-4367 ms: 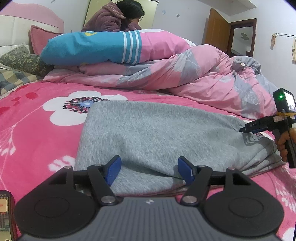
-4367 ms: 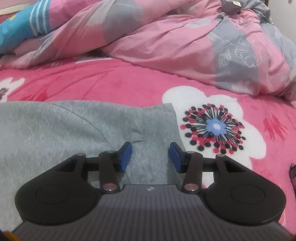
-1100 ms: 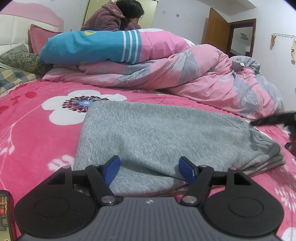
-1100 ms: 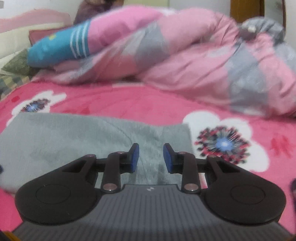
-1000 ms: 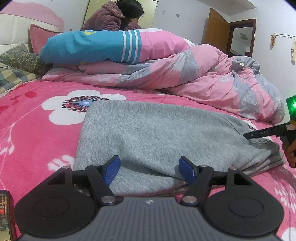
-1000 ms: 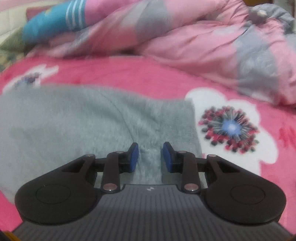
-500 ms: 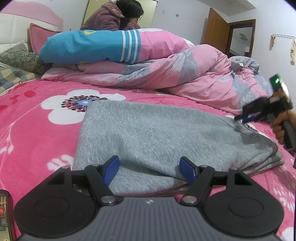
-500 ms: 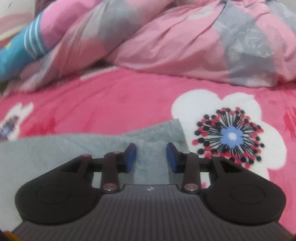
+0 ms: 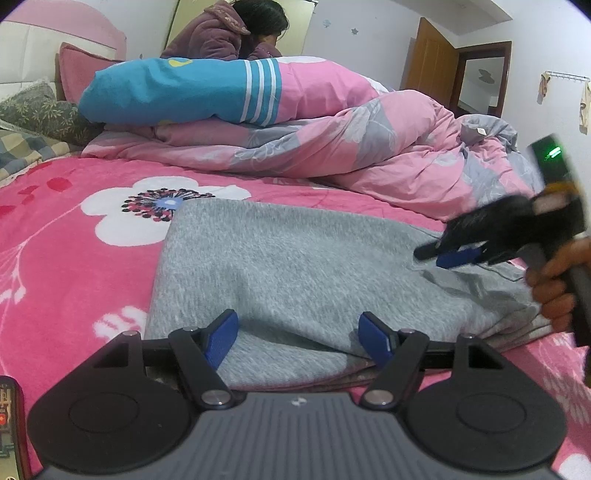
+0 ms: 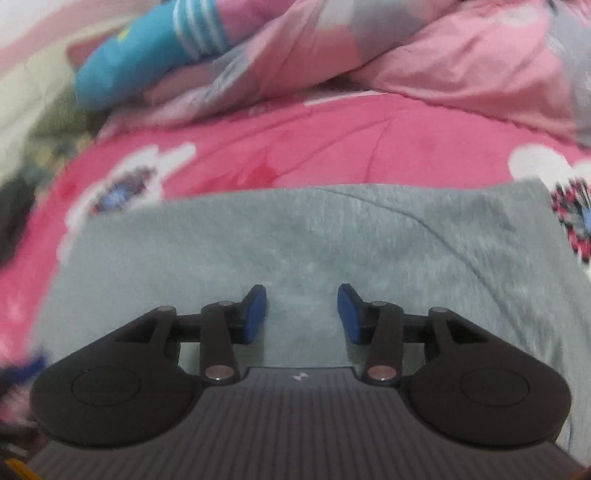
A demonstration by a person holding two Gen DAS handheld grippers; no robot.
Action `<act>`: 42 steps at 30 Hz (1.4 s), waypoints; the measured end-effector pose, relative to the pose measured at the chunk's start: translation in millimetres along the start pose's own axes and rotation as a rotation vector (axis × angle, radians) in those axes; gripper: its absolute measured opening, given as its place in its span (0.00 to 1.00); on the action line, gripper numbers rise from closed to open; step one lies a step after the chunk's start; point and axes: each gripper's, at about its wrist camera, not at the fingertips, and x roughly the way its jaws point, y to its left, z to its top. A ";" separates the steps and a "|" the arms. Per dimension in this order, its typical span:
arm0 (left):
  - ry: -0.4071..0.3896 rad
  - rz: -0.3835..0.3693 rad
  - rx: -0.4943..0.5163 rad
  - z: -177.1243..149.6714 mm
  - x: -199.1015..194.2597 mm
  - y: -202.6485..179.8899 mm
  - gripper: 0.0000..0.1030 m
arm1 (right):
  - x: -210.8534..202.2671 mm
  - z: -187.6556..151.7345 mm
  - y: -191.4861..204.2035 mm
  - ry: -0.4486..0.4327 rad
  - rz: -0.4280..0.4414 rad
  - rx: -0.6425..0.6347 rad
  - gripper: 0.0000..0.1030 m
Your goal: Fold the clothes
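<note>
Grey folded garment, of fleecy sweatshirt-like fabric, lies flat on the pink flowered blanket that covers the bed, its layered edges stacked at the side nearest your right hand. Behind it a pink and grey quilt is heaped, with a blue, white-striped and pink pillow on top; a person in a purple hooded jacket sits beyond the pile.

Your left gripper rests low at the near edge of the garment, jaws standing wide; the blue pads flank a raised fold of the cloth, and no squeeze on it is visible. Your right gripper hangs above the grey fabric with its jaws opening and nothing clamped between them; only the flat cloth shows behind the gap. In the left wrist view the same right gripper appears motion-blurred over the far right part of the garment, so whether its tips touch the cloth cannot be told. A white flower print on the blanket lies just beside the garment's far left corner.
</note>
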 end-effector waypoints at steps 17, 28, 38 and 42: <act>0.001 0.004 0.007 0.4 0.5 -1.7 0.72 | -6.4 -83.6 40.2 -0.211 -0.022 -0.246 0.60; 0.001 -0.003 0.005 1.0 1.2 -0.1 0.74 | -4.7 -84.5 35.6 -0.221 -0.107 -0.201 0.92; 0.000 -0.005 0.005 0.0 1.0 -0.4 0.75 | -5.6 -84.1 28.4 -0.224 -0.072 -0.166 0.99; 0.000 -0.005 0.006 -0.2 0.7 -0.6 0.75 | -8.1 -84.5 23.5 -0.233 -0.043 -0.141 0.99</act>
